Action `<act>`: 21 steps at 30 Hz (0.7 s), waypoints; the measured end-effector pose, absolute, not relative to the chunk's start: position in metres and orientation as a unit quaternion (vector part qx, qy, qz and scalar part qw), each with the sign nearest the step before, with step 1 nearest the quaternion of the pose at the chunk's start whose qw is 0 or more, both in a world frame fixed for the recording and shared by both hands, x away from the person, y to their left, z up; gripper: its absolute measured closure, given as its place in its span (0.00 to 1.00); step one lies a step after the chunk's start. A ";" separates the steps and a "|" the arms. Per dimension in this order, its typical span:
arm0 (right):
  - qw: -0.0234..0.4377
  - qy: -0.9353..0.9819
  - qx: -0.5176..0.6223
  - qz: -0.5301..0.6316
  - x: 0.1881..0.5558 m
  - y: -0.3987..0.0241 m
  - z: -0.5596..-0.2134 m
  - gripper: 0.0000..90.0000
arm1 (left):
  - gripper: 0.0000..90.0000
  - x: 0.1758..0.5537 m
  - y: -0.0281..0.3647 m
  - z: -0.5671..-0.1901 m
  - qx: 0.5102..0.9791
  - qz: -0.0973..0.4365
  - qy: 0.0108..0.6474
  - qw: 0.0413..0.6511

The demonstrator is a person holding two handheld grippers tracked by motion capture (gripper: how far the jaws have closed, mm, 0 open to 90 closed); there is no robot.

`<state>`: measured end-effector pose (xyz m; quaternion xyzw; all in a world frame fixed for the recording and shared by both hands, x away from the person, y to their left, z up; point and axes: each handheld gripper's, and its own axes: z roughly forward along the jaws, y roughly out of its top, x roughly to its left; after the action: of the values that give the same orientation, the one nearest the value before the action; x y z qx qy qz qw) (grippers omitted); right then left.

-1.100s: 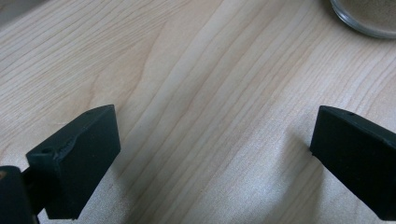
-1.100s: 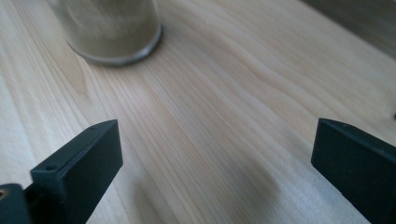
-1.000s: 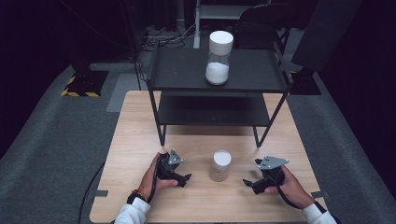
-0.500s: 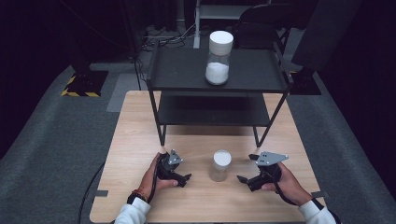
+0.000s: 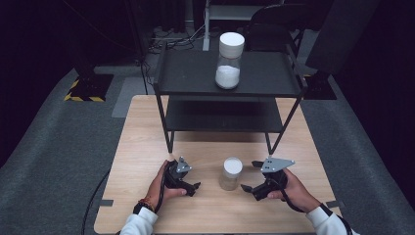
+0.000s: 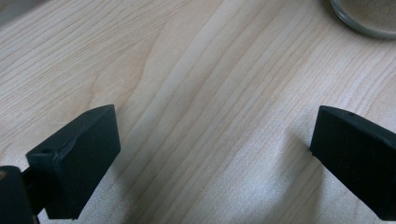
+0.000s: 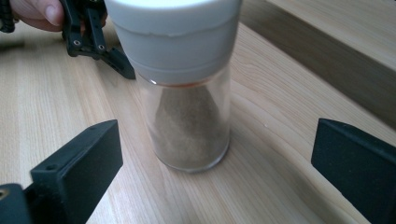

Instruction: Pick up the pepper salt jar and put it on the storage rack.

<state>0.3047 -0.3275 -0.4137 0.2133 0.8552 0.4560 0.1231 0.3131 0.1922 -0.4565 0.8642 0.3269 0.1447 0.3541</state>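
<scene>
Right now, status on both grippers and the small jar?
Both open: left gripper over bare table, right gripper lined up on small jar, not touching. Nothing between.

A light wooden table (image 5: 147, 147) sits in the middle of the frame on a grey carpet floor (image 5: 54, 161). A black metal shelf rack (image 5: 230, 93) with two shelves stands on the far part of the table. At the left, yellow and black stripes (image 5: 83, 98) mark the floor. Cables (image 5: 171, 36) lie at the top, where the room is very dark
</scene>
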 end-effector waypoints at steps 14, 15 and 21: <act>0.108 0.855 0.193 0.468 0.314 -0.309 -0.412 0.02 | 0.02 0.313 0.192 -0.456 0.865 0.145 0.326 0.353; 0.107 0.855 0.191 0.469 0.315 -0.308 -0.413 0.03 | 0.02 0.313 0.192 -0.456 0.865 0.145 0.326 0.353; 0.102 0.852 0.189 0.478 0.318 -0.303 -0.415 0.07 | 0.02 0.313 0.192 -0.456 0.865 0.145 0.326 0.353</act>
<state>0.3176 -0.3030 -0.4153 0.1886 0.8518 0.4781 0.1019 0.3132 0.1922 -0.4563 0.8648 0.3260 0.1449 0.3533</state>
